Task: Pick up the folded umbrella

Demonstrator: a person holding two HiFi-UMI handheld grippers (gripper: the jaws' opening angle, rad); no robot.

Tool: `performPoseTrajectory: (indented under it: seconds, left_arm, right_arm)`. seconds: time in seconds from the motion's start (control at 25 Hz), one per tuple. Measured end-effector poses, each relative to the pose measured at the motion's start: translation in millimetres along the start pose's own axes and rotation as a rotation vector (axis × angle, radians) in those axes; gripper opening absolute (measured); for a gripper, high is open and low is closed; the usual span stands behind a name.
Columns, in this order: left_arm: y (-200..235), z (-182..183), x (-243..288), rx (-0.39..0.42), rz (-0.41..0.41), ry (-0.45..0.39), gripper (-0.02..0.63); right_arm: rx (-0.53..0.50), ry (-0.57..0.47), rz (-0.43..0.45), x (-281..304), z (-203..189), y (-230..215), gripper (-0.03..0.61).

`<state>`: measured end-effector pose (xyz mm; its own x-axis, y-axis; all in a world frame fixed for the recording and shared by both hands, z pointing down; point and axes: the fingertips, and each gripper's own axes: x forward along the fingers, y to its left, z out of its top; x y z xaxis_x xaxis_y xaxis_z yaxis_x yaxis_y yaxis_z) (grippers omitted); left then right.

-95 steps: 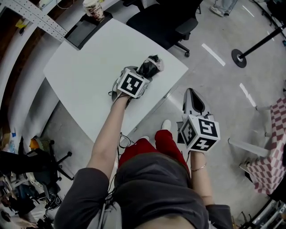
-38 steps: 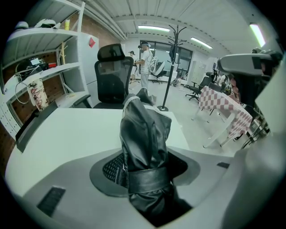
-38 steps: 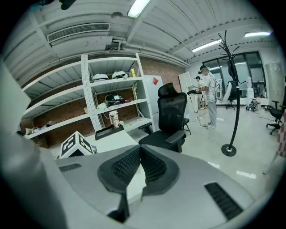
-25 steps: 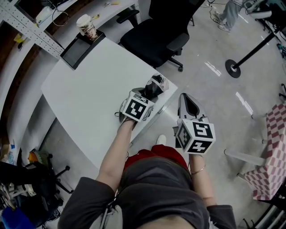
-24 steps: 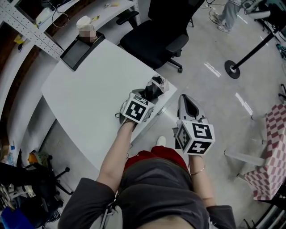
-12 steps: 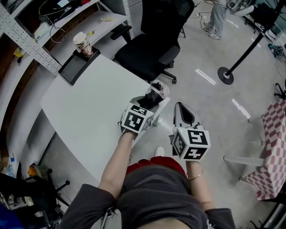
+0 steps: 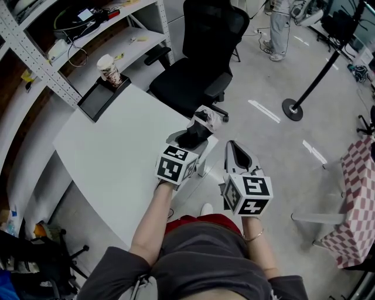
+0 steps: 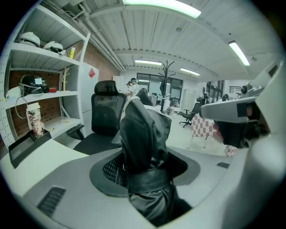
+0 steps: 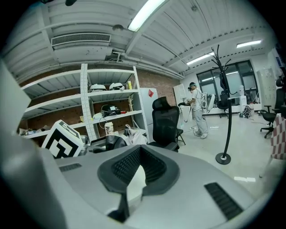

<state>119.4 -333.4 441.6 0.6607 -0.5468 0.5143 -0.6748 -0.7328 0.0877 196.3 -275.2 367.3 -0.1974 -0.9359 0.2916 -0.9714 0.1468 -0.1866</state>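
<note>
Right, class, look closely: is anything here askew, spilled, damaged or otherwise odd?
Nothing stands out. The folded umbrella is gripped between the fingers of the left gripper, its strap wrapped round it; the paper cup stands upright on its tray.

Floor: grey concrete floor point(image 7: 275, 158) with white tape marks.
Table: white table point(image 7: 105, 146) with rounded corners.
Chair: black office chair point(image 7: 199, 64) just beyond the table.
Shelving: white metal rack point(image 7: 41, 50) against a brick wall point(image 9: 163, 89).
Light: ceiling strip lights point(image 8: 161, 6); tall windows point(image 9: 228, 76) at the far end.
</note>
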Motion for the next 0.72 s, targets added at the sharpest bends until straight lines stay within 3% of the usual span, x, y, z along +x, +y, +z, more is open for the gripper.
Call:
performPoseTrajectory:
  seconds: [0.32,0.72]
  left_arm:
    - [-0.9,28.0,-17.1,-0.044,0.018,-0.1,0.235]
    - [-9.1,63.9,-32.6,-0.037,0.043,-0.211,0.236]
  right_arm:
    - [-0.013,-0.025,0.022,-2.8,11.1,-4.1,0.018]
    - [-0.006,-0.068,0.032,-4.4,29.3,-14.0,0.018]
